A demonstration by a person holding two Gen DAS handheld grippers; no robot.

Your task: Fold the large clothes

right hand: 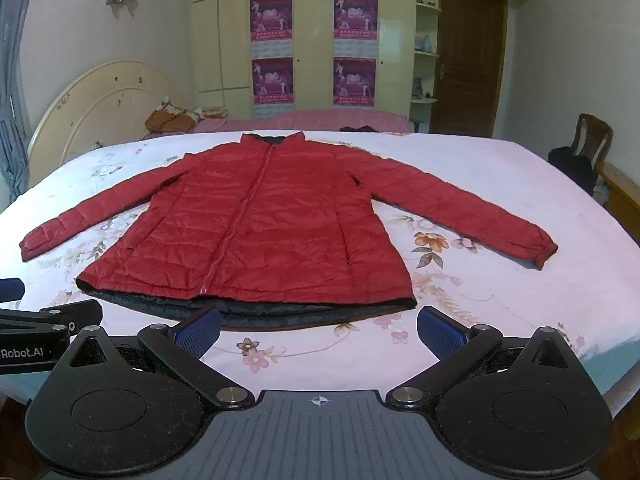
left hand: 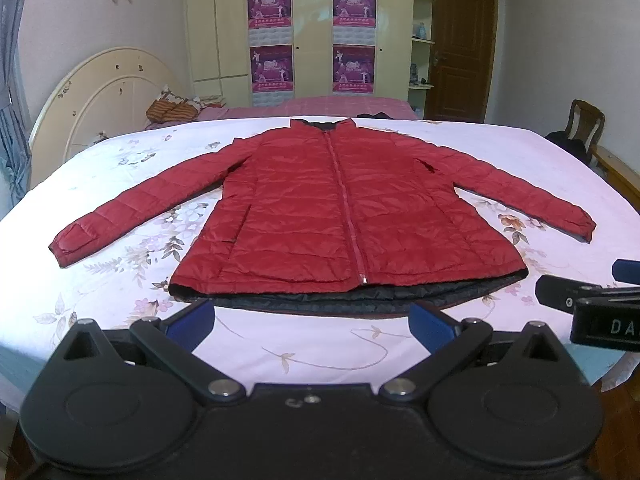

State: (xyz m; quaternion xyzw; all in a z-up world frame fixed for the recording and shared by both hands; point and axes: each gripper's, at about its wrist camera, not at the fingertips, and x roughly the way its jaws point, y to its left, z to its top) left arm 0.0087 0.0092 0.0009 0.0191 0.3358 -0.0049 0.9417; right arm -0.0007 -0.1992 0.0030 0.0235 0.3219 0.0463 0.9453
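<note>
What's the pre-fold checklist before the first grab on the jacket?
1. Jacket flat, front up, zipped: ok.
2. Both sleeves spread out, left sleeve and right sleeve clear of the body: ok.
3. Left tongs open, empty, short of the hem: ok.
4. Right tongs open, empty, short of the hem: ok.
5. Hem even: not ok, dark lining shows below the red front along the near edge.
6. Back panel smooth underneath: cannot tell, hidden.
</note>
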